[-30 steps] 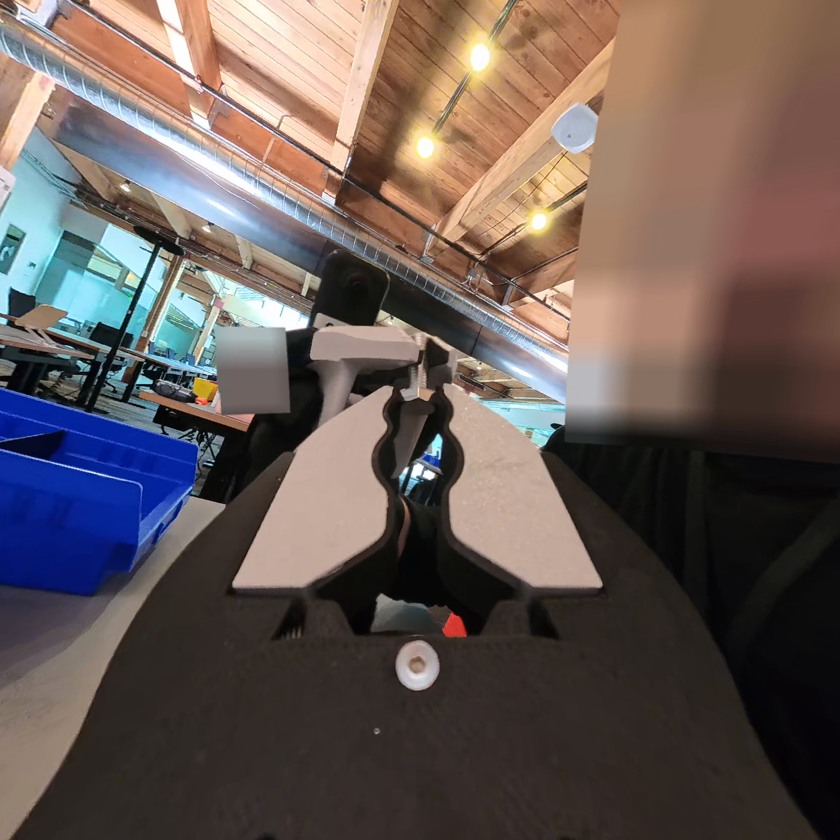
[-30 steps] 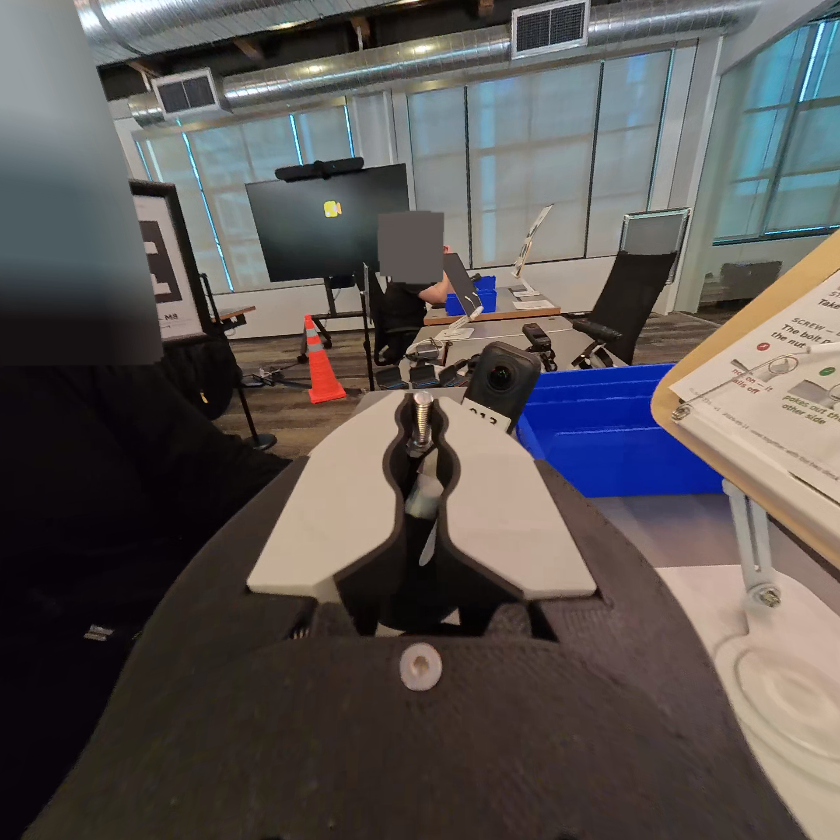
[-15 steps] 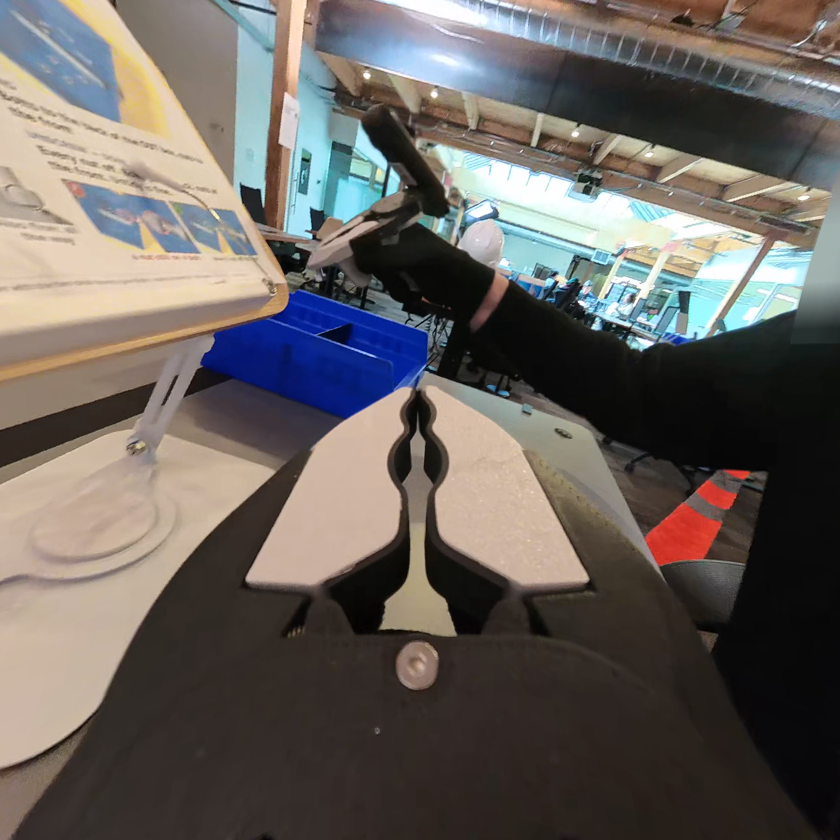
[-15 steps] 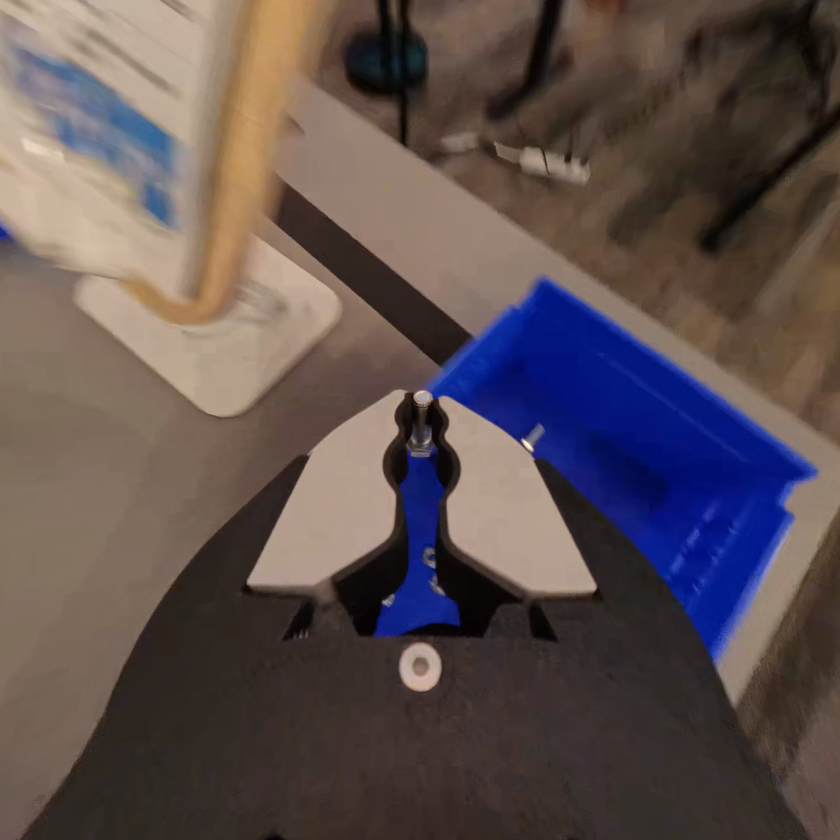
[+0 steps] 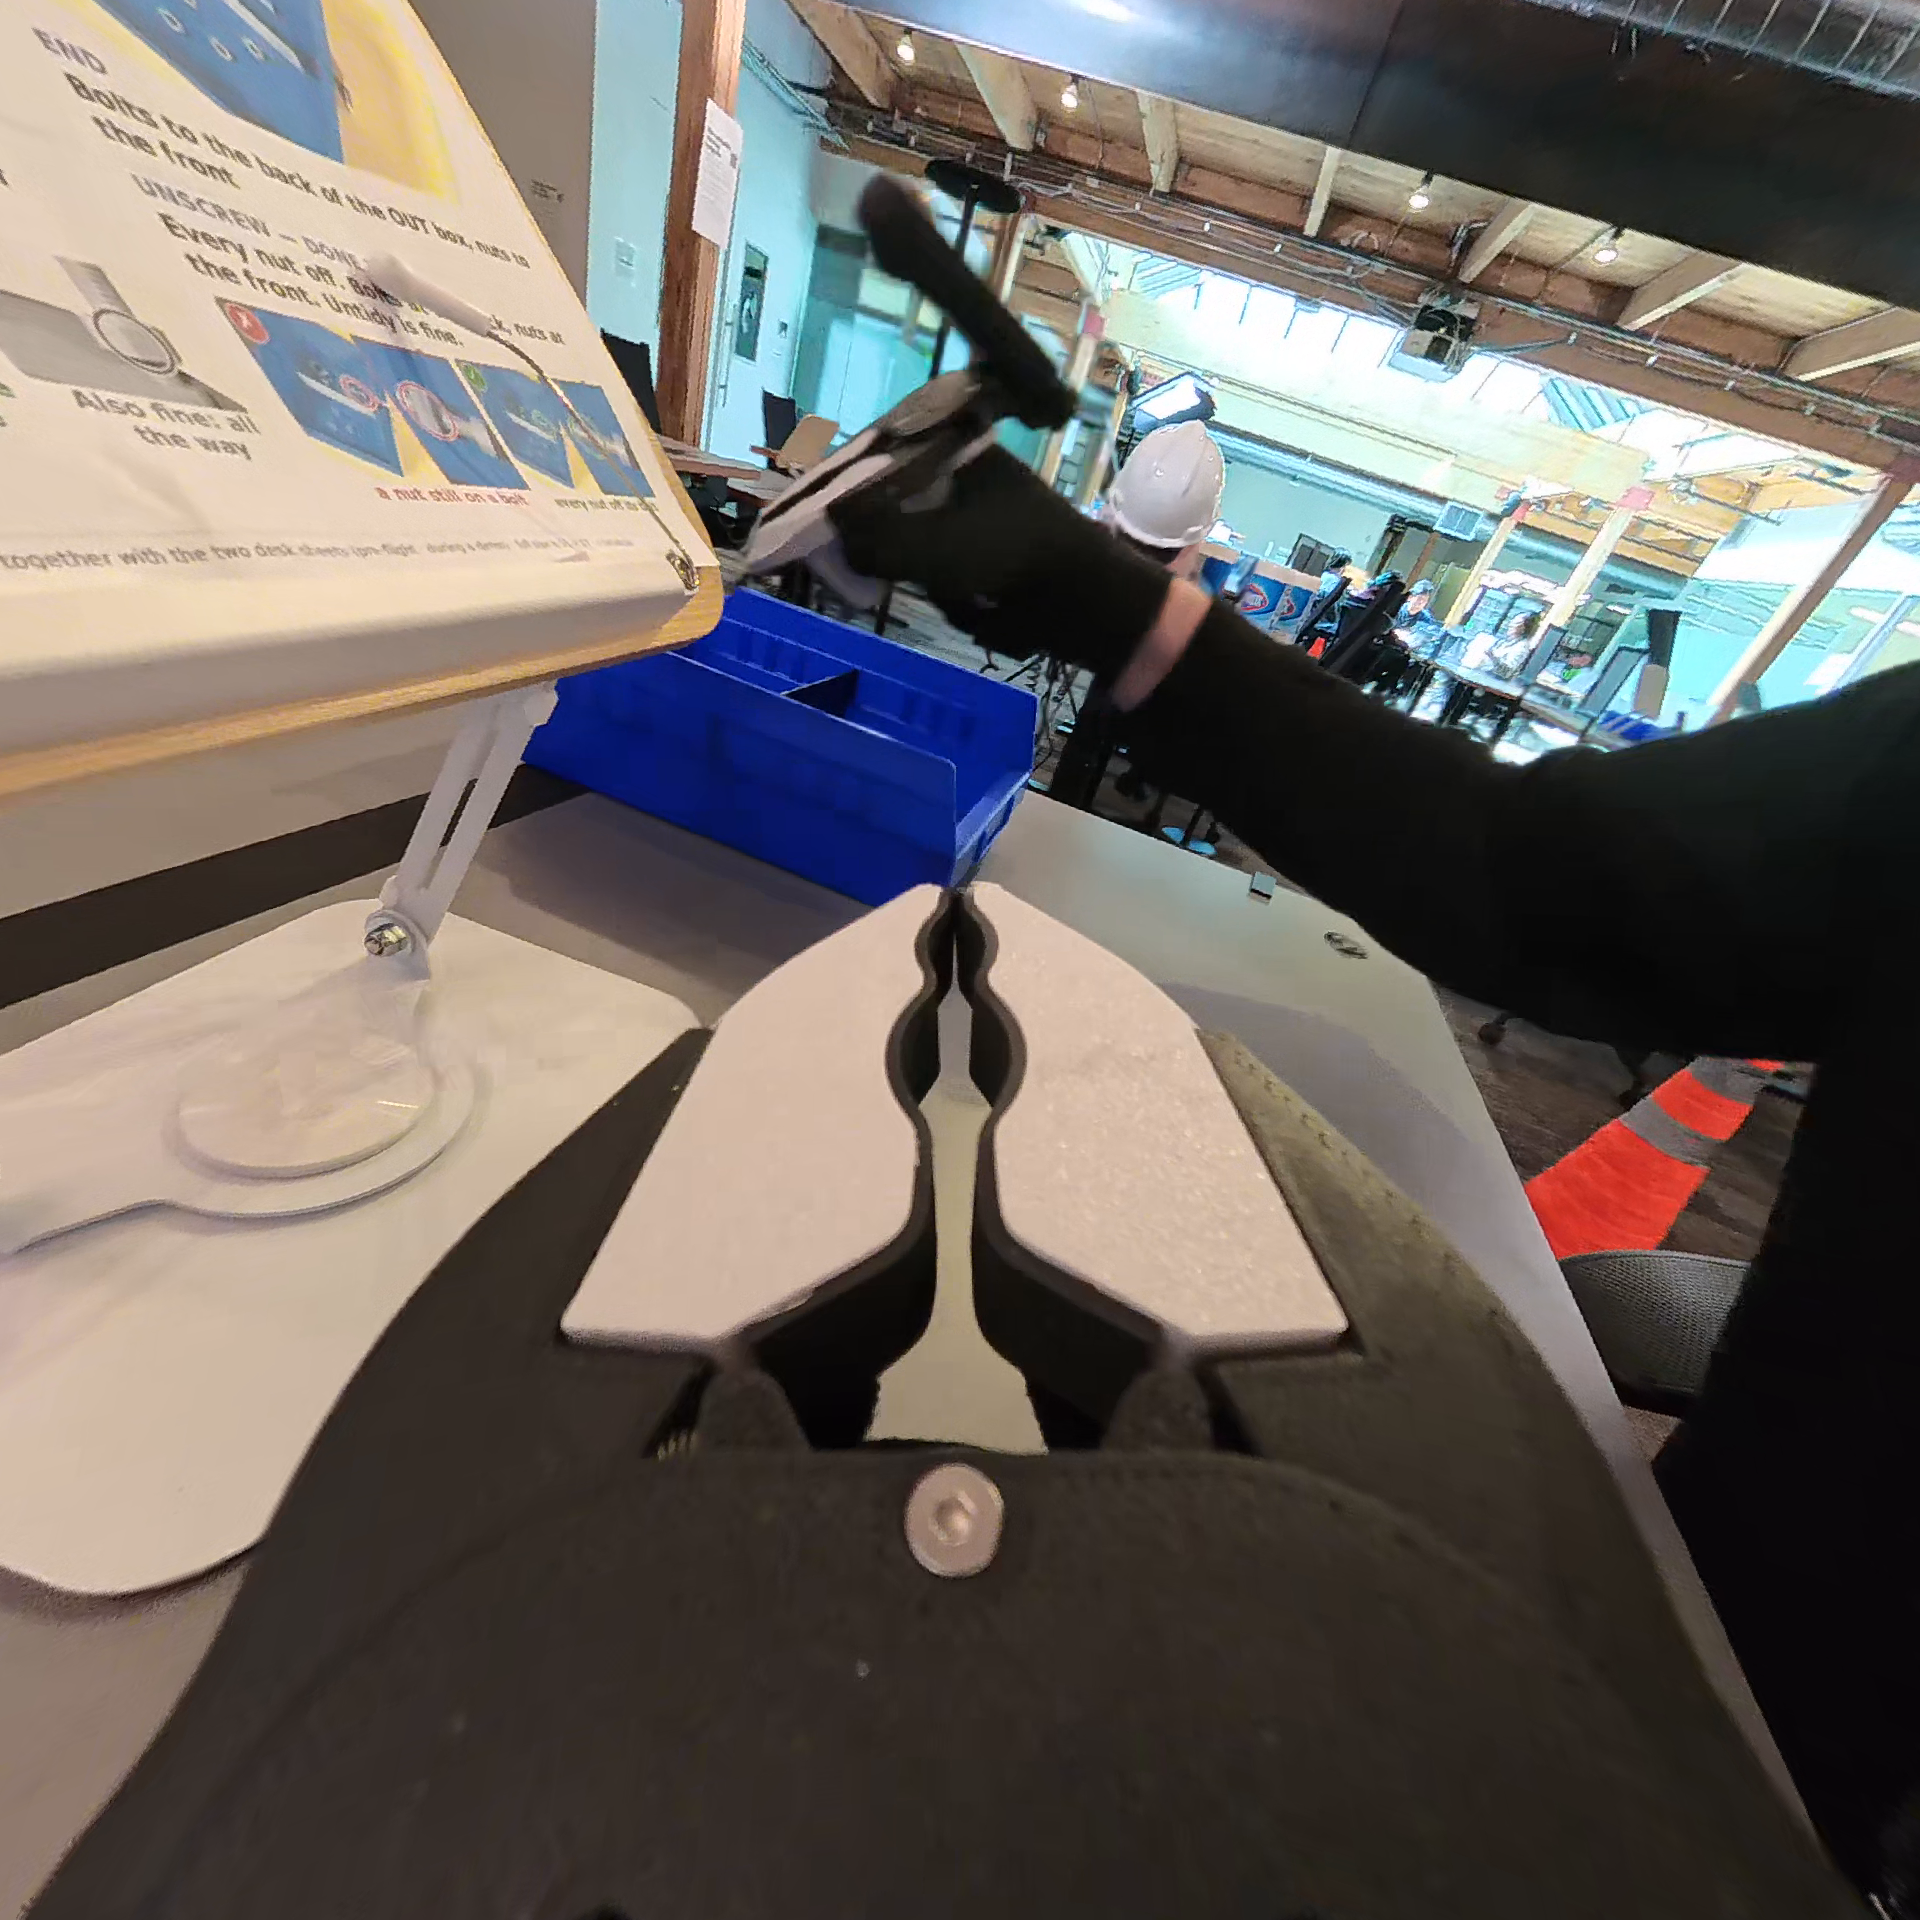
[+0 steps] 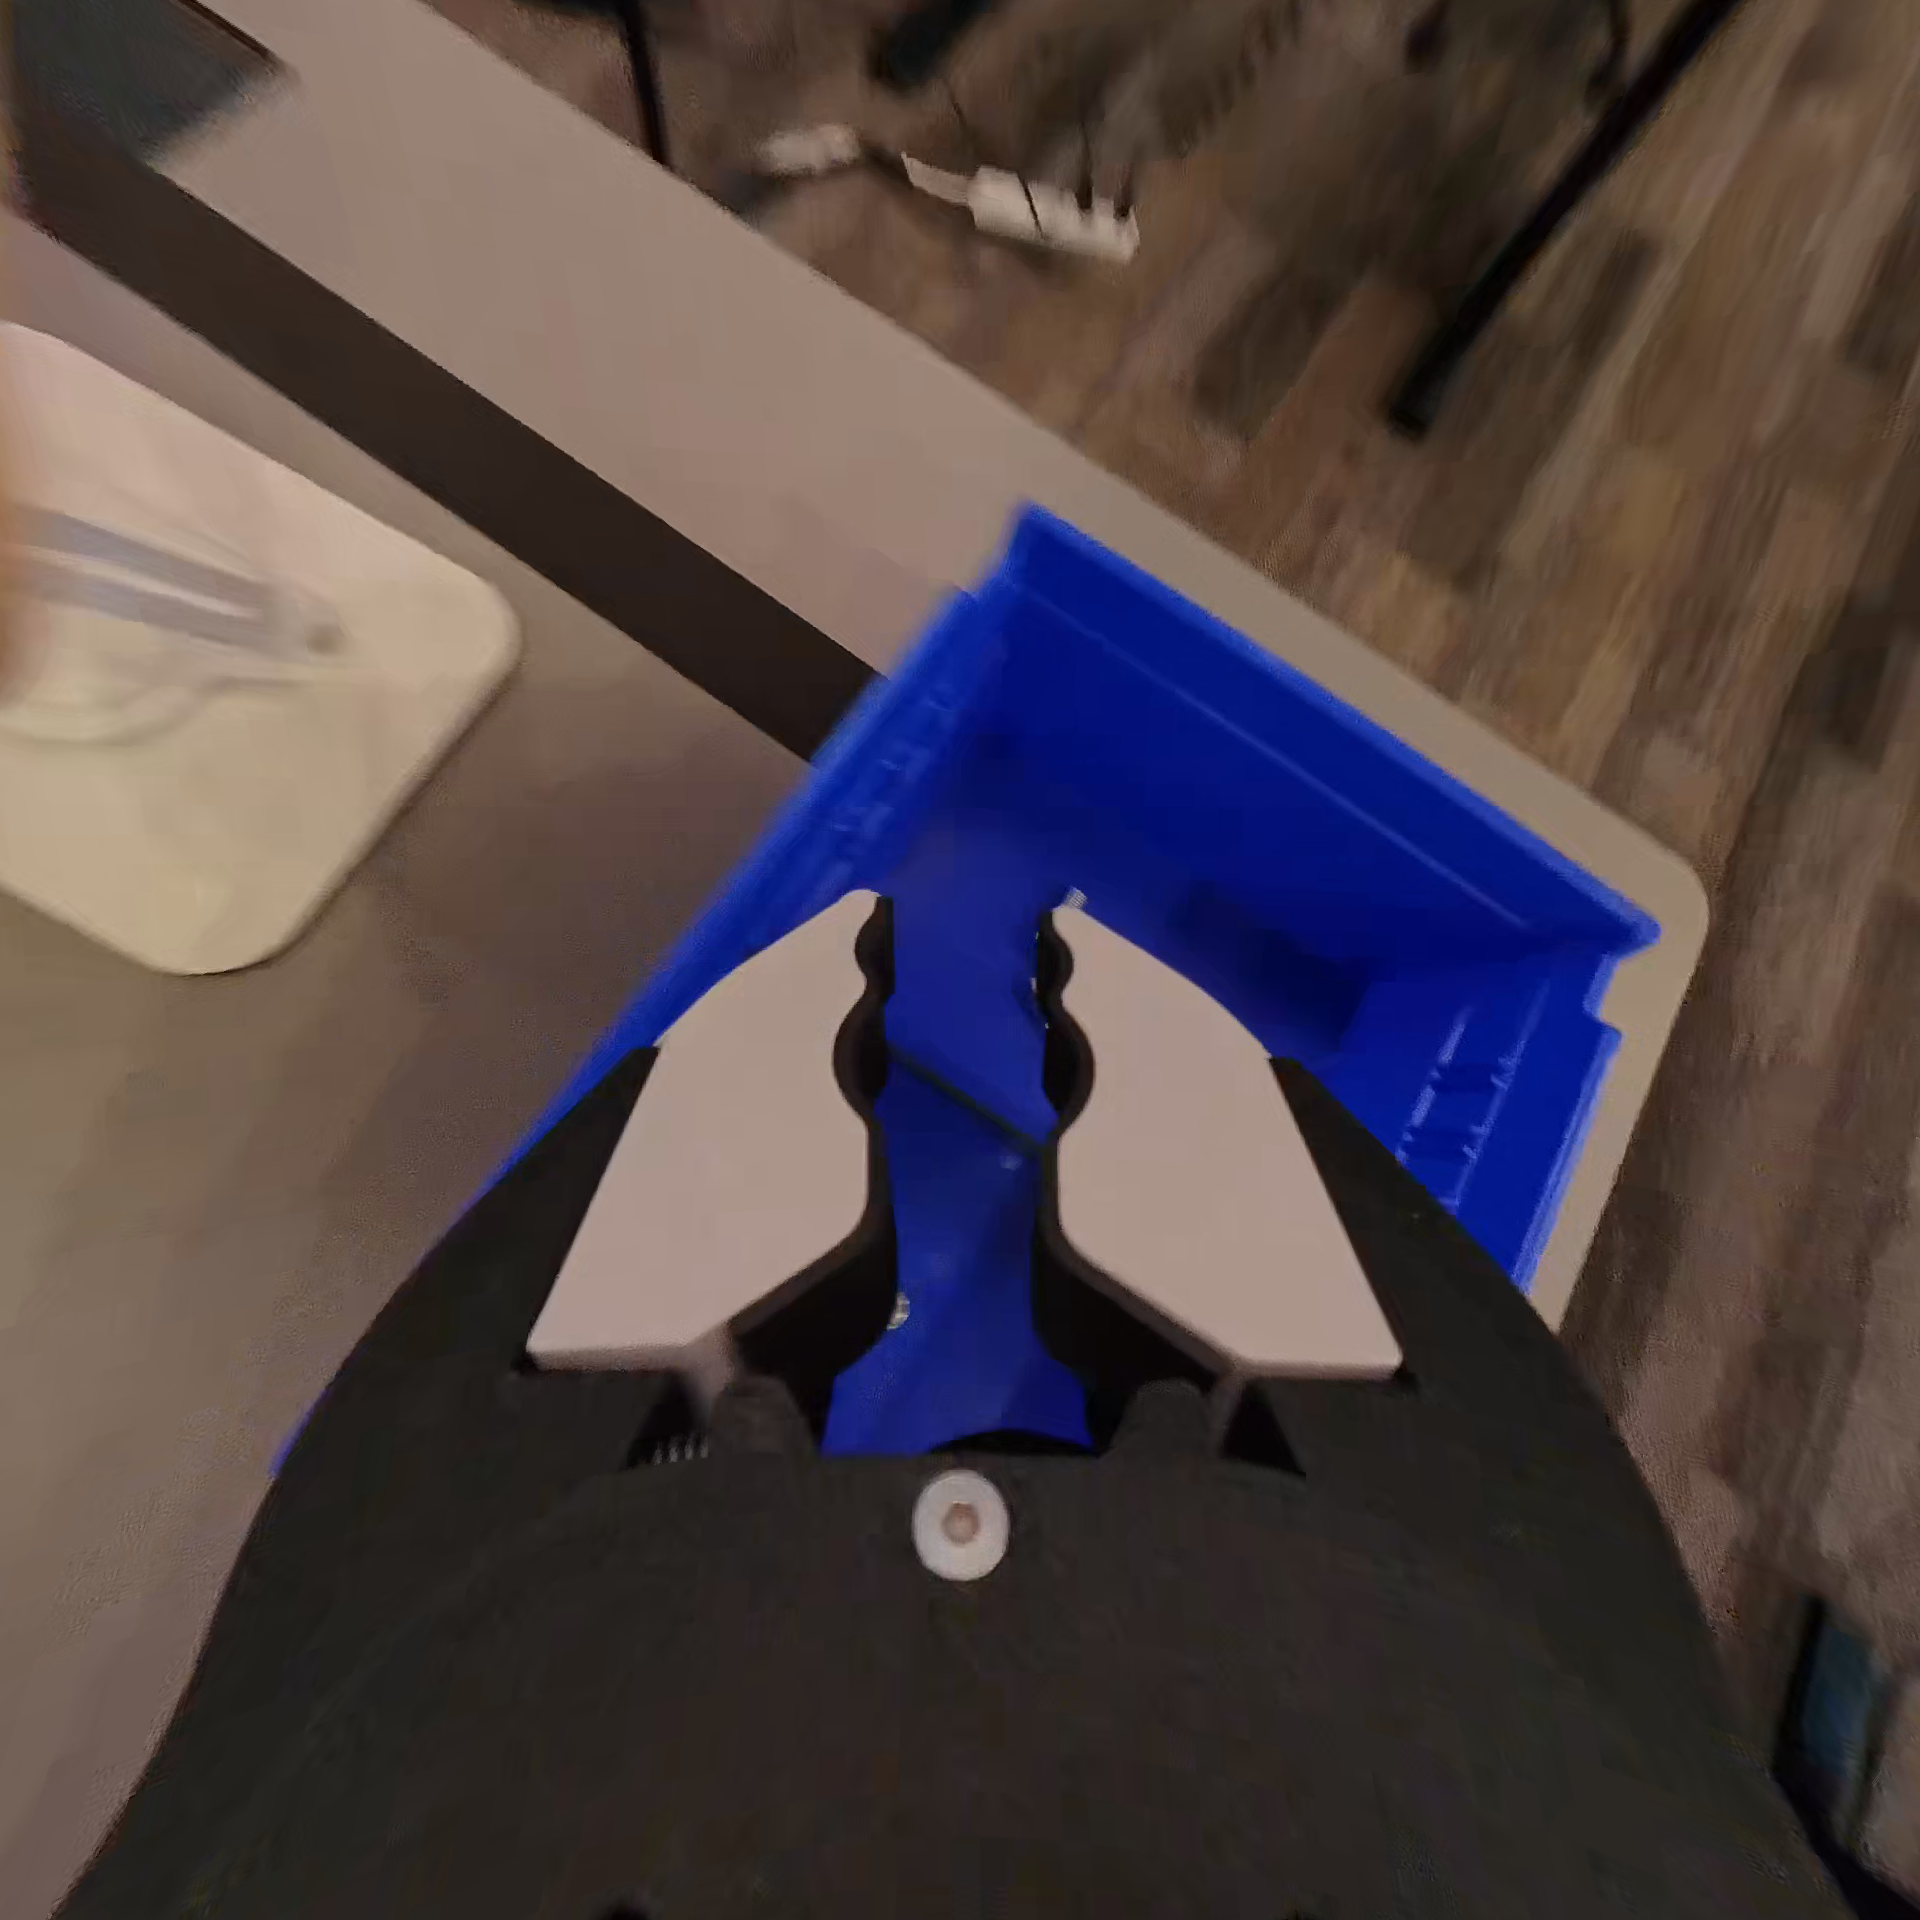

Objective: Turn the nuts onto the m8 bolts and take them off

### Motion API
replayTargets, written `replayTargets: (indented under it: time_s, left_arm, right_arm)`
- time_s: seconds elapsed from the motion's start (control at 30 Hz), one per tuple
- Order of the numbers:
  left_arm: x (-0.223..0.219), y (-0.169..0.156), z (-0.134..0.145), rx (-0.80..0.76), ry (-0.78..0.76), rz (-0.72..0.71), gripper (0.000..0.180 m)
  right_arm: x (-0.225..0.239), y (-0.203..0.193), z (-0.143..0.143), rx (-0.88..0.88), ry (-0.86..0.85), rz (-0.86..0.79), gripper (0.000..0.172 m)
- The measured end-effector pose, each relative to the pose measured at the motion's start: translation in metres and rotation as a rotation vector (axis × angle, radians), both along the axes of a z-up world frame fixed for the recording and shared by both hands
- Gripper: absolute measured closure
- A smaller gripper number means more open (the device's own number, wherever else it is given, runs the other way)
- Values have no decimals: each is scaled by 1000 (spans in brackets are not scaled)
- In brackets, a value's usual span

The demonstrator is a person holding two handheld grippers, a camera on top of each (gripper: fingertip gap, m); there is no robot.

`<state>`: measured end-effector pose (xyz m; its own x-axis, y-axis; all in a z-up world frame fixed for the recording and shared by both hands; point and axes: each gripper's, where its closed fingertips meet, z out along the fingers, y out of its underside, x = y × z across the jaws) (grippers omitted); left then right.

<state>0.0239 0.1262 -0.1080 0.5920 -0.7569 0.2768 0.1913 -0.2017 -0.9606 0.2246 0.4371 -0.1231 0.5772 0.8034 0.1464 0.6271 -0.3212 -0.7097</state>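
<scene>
Bolt gone from right gripper [image 6: 961, 914], jaws apart

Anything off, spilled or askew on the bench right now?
Nothing stands out. The blue bin sits flat on the grey table, the white stand is upright, and no parts lie loose outside the bin.

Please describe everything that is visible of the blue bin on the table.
The blue bin looks like moulded plastic, open on top, with ribbed walls and a divider splitting it into compartments. It rests on the grey table near a corner, beside the white stand base. The right gripper hangs open above it, not touching. Small metal bits inside are too blurred to identify.
</scene>
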Motion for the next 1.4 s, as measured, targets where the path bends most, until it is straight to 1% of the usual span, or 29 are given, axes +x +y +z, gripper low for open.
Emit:
replayTargets:
  time_s: [0.1,0.13,0.2,0.27,0.3,0.4,0.47,0.5,0.57,0.67,0.7,0.8,0.87,0.93,1.0,1.07,1.17,1.27,1.4]
  left_arm:
    - [-13,-3,3,20,53,64,180]
    - [-21,-4,4,26,69,99,180]
    - [-48,-8,6,29,106,197,176]
    - [-84,-13,9,20,120,321,173]
    - [-105,-15,7,1,151,399,170]
    - [-167,-20,-7,-87,345,611,162]
    - [-201,-21,-14,-147,466,693,162]
    - [-215,-20,-14,-172,497,713,162]
    - [-238,-11,-19,-246,543,723,162]
    - [-268,8,-38,-387,688,712,163]
    - [-275,15,-48,-436,737,700,164]
    - [-291,27,-93,-671,857,606,160]
    - [-303,34,-112,-731,952,599,160]
    - [-308,37,-133,-823,993,558,154]
    - [-316,43,-142,-841,1036,569,155]
    - [-319,46,-150,-879,1027,555,154]
    - [-328,47,-162,-939,1064,550,154]
    - [-326,51,-165,-959,1007,524,165]
    - [-328,55,-162,-916,1026,531,165]
  right_arm:
    - [-16,-62,39,106,121,112,152]
    - [-23,-88,49,128,169,169,157]
    - [-36,-134,56,150,234,251,160]
    - [-52,-178,52,162,262,353,163]
    - [-57,-192,48,163,273,368,163]
    - [-81,-237,36,74,389,465,166]
    - [-97,-253,21,57,404,502,166]
    - [-105,-262,11,45,401,539,167]
    - [-120,-275,-7,13,394,567,169]
    - [-138,-292,-28,-8,384,625,170]
    - [-143,-295,-33,-19,390,639,170]
    - [-152,-301,-44,-33,403,660,171]
    - [-154,-304,-50,-40,390,675,172]
    - [-154,-306,-54,-39,382,685,172]
    - [-154,-306,-56,-45,385,689,172]
    - [-153,-305,-56,-54,394,690,172]
    - [-152,-306,-56,-57,396,698,172]
    - [-152,-308,-56,-55,393,707,172]
    - [-153,-309,-54,-44,395,710,172]
